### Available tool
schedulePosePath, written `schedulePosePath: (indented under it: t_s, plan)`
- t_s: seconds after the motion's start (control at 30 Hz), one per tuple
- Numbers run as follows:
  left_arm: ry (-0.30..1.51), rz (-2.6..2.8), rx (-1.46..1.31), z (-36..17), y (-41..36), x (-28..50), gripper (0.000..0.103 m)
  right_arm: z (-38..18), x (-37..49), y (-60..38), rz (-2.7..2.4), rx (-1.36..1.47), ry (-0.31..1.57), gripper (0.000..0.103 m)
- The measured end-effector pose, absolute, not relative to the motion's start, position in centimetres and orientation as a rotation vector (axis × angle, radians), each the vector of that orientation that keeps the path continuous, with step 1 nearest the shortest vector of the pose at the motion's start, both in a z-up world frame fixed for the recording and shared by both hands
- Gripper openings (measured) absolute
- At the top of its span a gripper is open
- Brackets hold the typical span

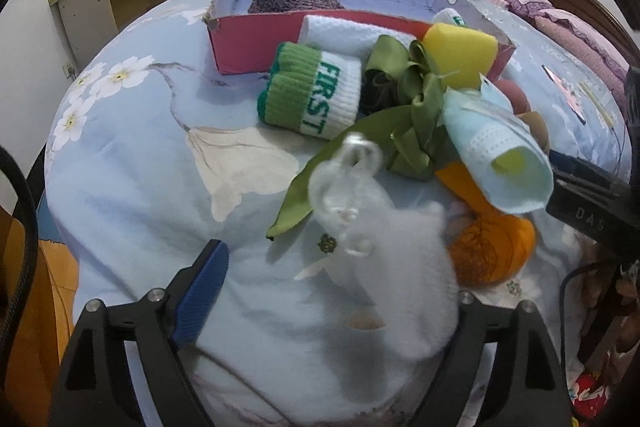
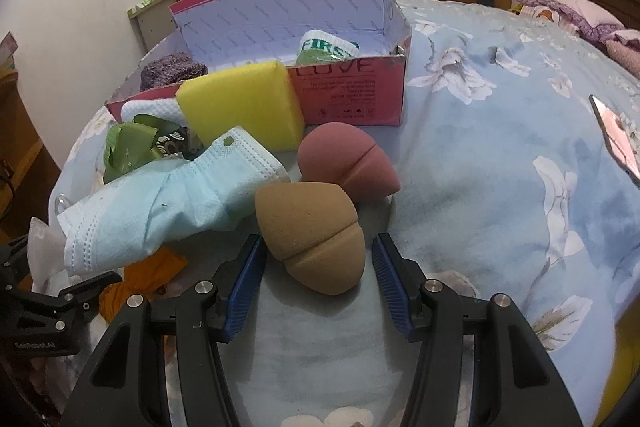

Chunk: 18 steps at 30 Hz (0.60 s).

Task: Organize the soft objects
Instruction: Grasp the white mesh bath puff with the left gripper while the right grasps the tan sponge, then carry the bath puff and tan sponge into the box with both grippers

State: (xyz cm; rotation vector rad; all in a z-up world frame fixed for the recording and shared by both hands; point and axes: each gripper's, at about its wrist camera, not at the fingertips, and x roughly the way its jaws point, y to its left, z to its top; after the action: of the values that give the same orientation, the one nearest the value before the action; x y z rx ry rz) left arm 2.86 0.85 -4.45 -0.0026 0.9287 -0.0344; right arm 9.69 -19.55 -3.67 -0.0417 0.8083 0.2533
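My left gripper [image 1: 336, 267] stands open over the quilt. A blurred white fluffy pouch [image 1: 400, 267] lies between its jaws, clear of the blue left pad [image 1: 208, 291] and hiding the right one. Beyond it is a heap: a green-and-white "FIRST" sock [image 1: 316, 91], a green ribbon [image 1: 416, 115], a yellow sponge [image 1: 460, 55], a light blue face mask [image 1: 492, 147] and an orange cloth [image 1: 492, 247]. My right gripper [image 2: 318, 239] is open around a tan beauty sponge [image 2: 316, 239], with gaps on both sides. A pink beauty sponge [image 2: 344, 159] lies just behind it.
A pink box [image 2: 352, 95] with a lilac lining stands behind the heap, holding a purple knitted piece [image 2: 172, 69] and another "FIRST" sock [image 2: 324, 49]. A white waffle cloth [image 1: 344, 35] leans on it. The floral blue quilt [image 2: 500, 147] spreads to the right, with pillows [image 2: 580, 11] far right.
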Motion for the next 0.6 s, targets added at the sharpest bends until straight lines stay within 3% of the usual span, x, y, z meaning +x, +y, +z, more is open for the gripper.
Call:
schedulePosePath:
  t_s: [0.17,0.33,0.4,0.6]
  plan:
    - [0.896,-0.02,0.021,-4.1,0.3,2.5,0.085,-4.0,9.3,-20.2,0.266,0.007,0.779,0.057]
    - [0.856,-0.027,0.01,-3.3,0.5,2.0,0.062,-4.0,9.1,-20.1,0.262,0.0,0.772,0.057]
    - [0.844,-0.036,0.0,-3.0,0.5,1.9,0.047,-3.9,8.9,-20.0,0.258,-0.007,0.764,0.057]
    - [0.847,-0.038,-0.003,-2.5,0.6,1.6,0.032,-3.8,8.4,-20.5,0.252,0.009,0.748,0.038]
